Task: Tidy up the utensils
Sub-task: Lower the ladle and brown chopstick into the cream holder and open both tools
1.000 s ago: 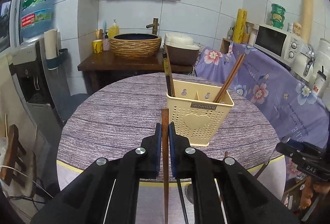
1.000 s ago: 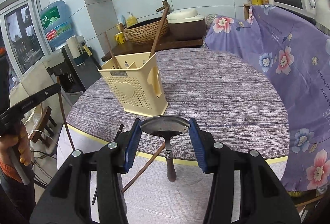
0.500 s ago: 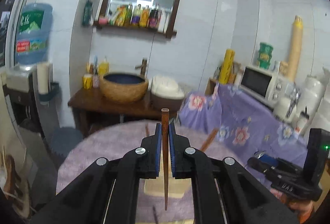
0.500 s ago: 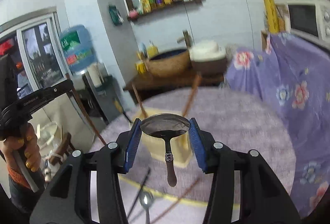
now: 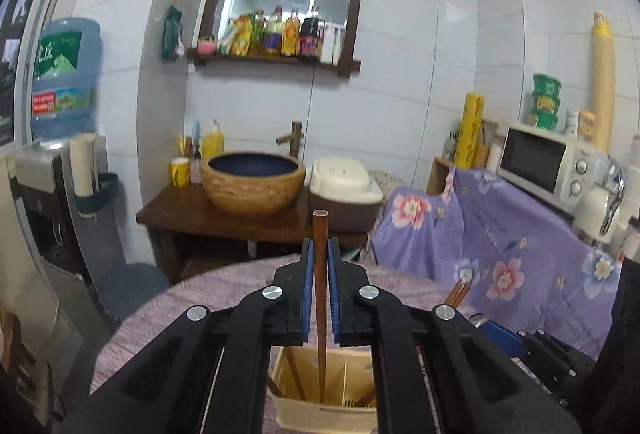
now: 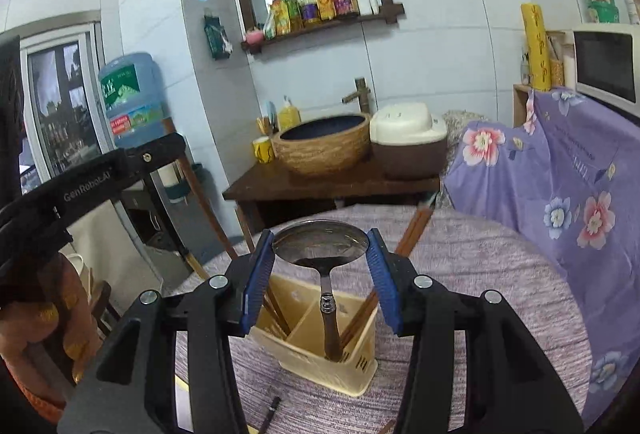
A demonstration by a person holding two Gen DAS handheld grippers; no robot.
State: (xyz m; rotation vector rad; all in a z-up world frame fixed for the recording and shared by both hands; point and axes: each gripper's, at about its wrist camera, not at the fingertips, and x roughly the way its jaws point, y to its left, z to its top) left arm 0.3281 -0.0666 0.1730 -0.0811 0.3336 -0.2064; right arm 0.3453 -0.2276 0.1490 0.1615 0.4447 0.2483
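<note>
The left tool (image 5: pixel 319 288) is clamping a chopstick (image 5: pixel 320 314) and the right tool (image 6: pixel 320 266) a ladle (image 6: pixel 320 246), both hanging over the yellow caddy (image 6: pixel 320 354), already holding chopsticks; utensils are lying loose on the desk (image 6: pixel 480 274)

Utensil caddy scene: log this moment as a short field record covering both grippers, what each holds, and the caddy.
left gripper: shut on a brown wooden chopstick, held upright, lower tip over the caddy
right gripper: shut on a metal spoon, pads on the bowl's edges, handle hanging down over the caddy
caddy: cream plastic, divided into compartments, on the round table
already in caddy: several brown chopsticks leaning in the compartments
left on table: a dark utensil in front of the caddy, partly hidden
</note>
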